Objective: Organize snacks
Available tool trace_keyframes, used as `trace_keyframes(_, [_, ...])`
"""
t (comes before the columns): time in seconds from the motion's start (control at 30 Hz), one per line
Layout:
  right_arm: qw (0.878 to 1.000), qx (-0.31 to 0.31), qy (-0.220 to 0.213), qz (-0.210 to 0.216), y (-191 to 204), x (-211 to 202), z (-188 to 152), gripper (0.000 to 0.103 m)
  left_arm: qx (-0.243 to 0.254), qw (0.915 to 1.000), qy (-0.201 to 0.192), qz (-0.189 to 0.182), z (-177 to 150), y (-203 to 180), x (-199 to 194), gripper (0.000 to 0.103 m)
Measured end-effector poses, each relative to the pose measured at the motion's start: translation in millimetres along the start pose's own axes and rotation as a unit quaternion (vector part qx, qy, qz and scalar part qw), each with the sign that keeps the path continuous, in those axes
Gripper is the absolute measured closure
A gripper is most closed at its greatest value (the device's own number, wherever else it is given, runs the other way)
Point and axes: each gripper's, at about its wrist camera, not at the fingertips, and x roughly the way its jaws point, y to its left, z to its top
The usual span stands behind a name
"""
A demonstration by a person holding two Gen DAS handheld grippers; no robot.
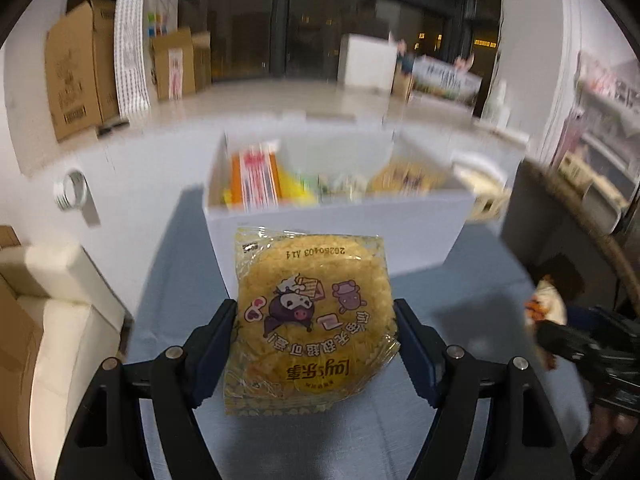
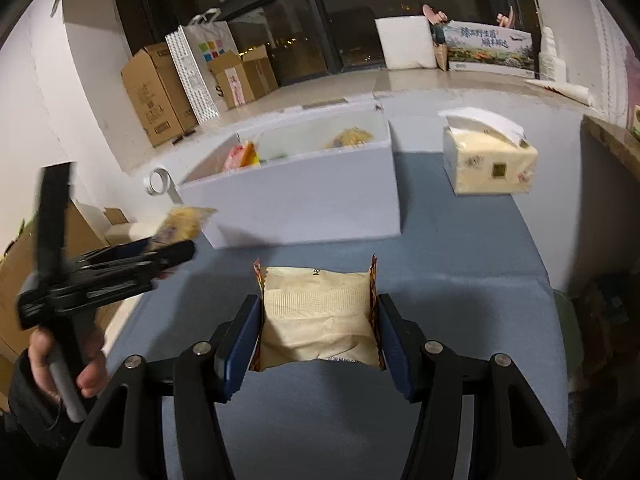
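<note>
Your left tool clamps the yellow snack packet, your right tool grips the beige packet, white box rim just ahead, bare blue tabletop to its right.

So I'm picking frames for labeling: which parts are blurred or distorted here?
Left wrist view: the yellow snack packet is sharp, the white box and room are motion-smeared. Right wrist view: mostly sharp, only the left gripper is blurred. Both bend straight lines at the edges.

Left tool clamped, right tool clamped, hand gripping handle
</note>
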Motion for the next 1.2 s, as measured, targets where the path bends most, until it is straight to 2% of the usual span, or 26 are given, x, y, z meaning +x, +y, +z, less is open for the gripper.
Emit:
trace_keyframes(0.1, [1.000, -0.008, -0.020, 0.012, 6.7, -4.8, 26.1, 0.041, -0.001, 0.9995, -0.029, -0.011, 29.6, 9.6, -12.6, 0.023])
trace_keyframes(0.17, [0.999, -0.019, -0.035, 0.012, 12.5, -4.9, 48.4, 0.041, 0.003, 0.9991, -0.043, 0.001, 47.5, 12.1, -15.3, 0.023])
trace_keyframes(0.33, [0.999, -0.019, -0.037, 0.030, 14.9, 23.9, 111.4, 0.041, 0.011, 0.9985, -0.053, 0.010, 92.7, 18.6, 5.1, 0.023])
trace_keyframes(0.43, [0.999, -0.019, -0.032, 0.025, 11.2, 52.4, 145.9, 0.041, 0.016, 0.9985, -0.052, 0.009, 119.7, 19.0, 28.5, 0.023])
trace_keyframes(0.67, [0.999, 0.030, -0.007, 0.011, -22.2, 115.8, 203.5, 0.041, 0.036, 0.9986, -0.033, 0.022, 162.2, 13.5, 88.0, 0.022])
trace_keyframes(0.7, [0.999, 0.034, -0.007, 0.009, -26.9, 122.6, 209.4, 0.035, 0.040, 0.9986, -0.031, 0.013, 167.3, 13.0, 96.8, 0.019])
trace_keyframes(0.73, [0.999, 0.043, -0.004, 0.010, -32.6, 129.3, 214.4, 0.029, 0.043, 0.9985, -0.029, 0.014, 169.4, 12.4, 102.0, 0.012])
trace_keyframes(0.77, [0.998, 0.057, 0.004, 0.007, -39.0, 136.2, 217.9, 0.011, 0.046, 0.9985, -0.022, 0.020, 171.2, 12.3, 109.5, 0.000])
trace_keyframes(0.8, [0.997, 0.070, 0.013, 0.004, -43.5, 141.1, 219.1, 0.001, 0.046, 0.9985, -0.015, 0.023, 171.4, 13.0, 115.8, 0.000])
trace_keyframes(0.83, [0.996, 0.084, 0.021, 0.008, -48.9, 144.7, 218.2, 0.000, 0.046, 0.9987, -0.003, 0.022, 170.1, 14.3, 122.6, 0.000])
trace_keyframes(0.9, [0.995, 0.094, 0.010, 0.021, -54.5, 142.5, 213.3, 0.000, 0.046, 0.9987, 0.003, 0.021, 163.1, 15.4, 126.8, 0.000])
trace_keyframes(1.0, [0.995, 0.099, 0.006, 0.011, -59.2, 140.0, 204.4, 0.000, 0.042, 0.9987, 0.008, 0.026, 151.8, 16.5, 127.1, 0.000])
trace_keyframes(1.1, [0.993, 0.113, 0.004, 0.032, -61.7, 136.0, 195.6, 0.000, 0.049, 0.9985, 0.003, 0.023, 144.8, 12.2, 119.7, 0.000])
trace_keyframes(1.2, [0.992, 0.121, 0.002, 0.031, -61.0, 131.2, 192.3, 0.000, 0.057, 0.9978, -0.017, 0.029, 140.6, 5.0, 105.0, 0.000])
